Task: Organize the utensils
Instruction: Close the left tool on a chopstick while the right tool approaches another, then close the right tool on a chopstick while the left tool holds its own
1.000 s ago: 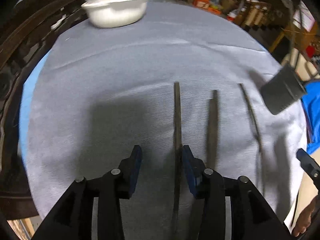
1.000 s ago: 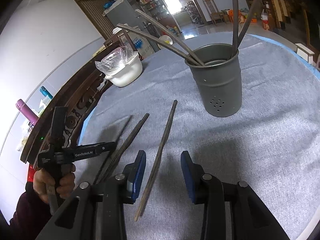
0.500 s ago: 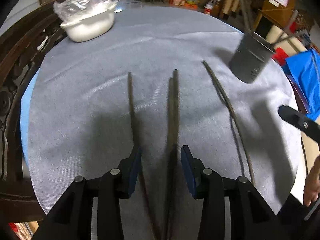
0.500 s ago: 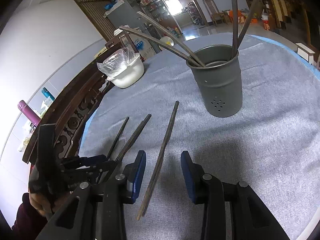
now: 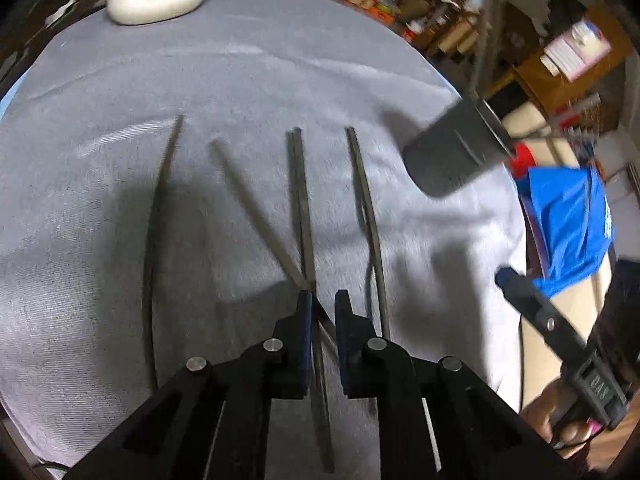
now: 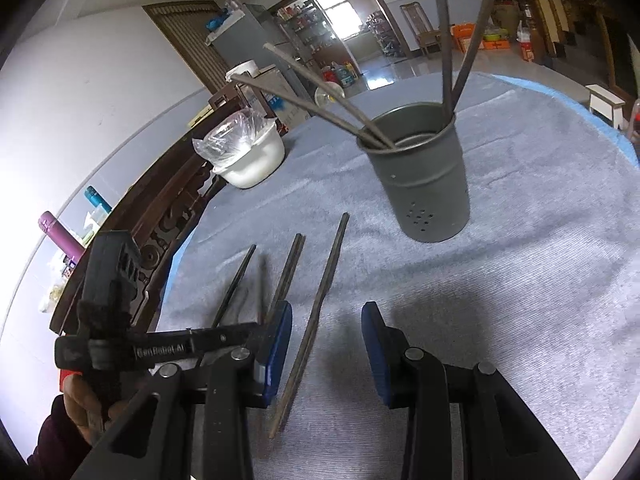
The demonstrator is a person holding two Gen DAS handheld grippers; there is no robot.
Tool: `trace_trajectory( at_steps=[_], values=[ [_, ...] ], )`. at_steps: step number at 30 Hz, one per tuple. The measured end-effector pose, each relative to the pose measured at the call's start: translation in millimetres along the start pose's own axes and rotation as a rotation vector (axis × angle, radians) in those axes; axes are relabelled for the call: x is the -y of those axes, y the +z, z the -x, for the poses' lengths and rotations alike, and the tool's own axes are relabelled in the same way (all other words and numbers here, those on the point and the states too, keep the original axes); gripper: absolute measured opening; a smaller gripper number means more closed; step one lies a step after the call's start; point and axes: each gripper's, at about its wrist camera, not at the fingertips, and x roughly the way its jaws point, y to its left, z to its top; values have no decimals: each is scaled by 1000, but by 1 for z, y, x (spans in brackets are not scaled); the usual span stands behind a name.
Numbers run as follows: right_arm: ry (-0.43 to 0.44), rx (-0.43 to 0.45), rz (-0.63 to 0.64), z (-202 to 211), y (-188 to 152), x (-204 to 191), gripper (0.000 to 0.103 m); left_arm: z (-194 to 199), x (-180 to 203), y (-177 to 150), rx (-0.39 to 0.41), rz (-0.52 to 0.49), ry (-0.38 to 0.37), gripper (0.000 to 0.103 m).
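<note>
Left gripper [image 5: 322, 308] pinching blurred chopstick [image 5: 256, 208] above cloth [image 5: 280, 60]

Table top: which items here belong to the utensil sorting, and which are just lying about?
Job:
chopsticks on the cloth
grey holder with chopsticks in it
left gripper, closing on a chopstick
right gripper

Bystanders:
white bowl
purple bottle

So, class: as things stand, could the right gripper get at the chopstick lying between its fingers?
Probably yes: the right gripper is open over that chopstick, with only bare cloth around.
</note>
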Motion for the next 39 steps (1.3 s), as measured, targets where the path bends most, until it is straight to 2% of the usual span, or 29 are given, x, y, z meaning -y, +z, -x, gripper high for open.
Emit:
trace_trajectory(
  at_steps=[2,7,11,14,17,19,23,25,27,33,39],
  values=[
    [1,-3,-7,0,0,2,40,-3,-7,4,6,35,35,12],
    [0,-23,16,-8,2,-4,40,3,-14,7,20,21,85,12],
    [0,-39,72,-21,12,-18,40,20,-40,18,47,65,117,12],
    [-14,-54,132,-34,20,-32,40,26,-58,28,70,111,168,12],
    [-61,-74,130,-51,28,-35,40,26,-69,40,66,116,203,12],
    [-87,-98,116,-63,33,-34,38,22,-71,45,35,97,205,12],
    [-182,-151,166,-91,38,-40,37,-1,-65,51,-33,59,222,13],
    [-216,-177,185,-104,41,-43,34,-7,-62,52,-31,54,214,21],
    [-263,-202,194,-118,47,-44,31,-4,-65,54,-31,67,205,23],
    [-375,-279,214,-157,58,-42,28,-2,-64,91,-15,63,203,23],
    [-427,-299,200,-175,70,-39,24,-26,-57,123,-92,39,239,23]
  ],
)
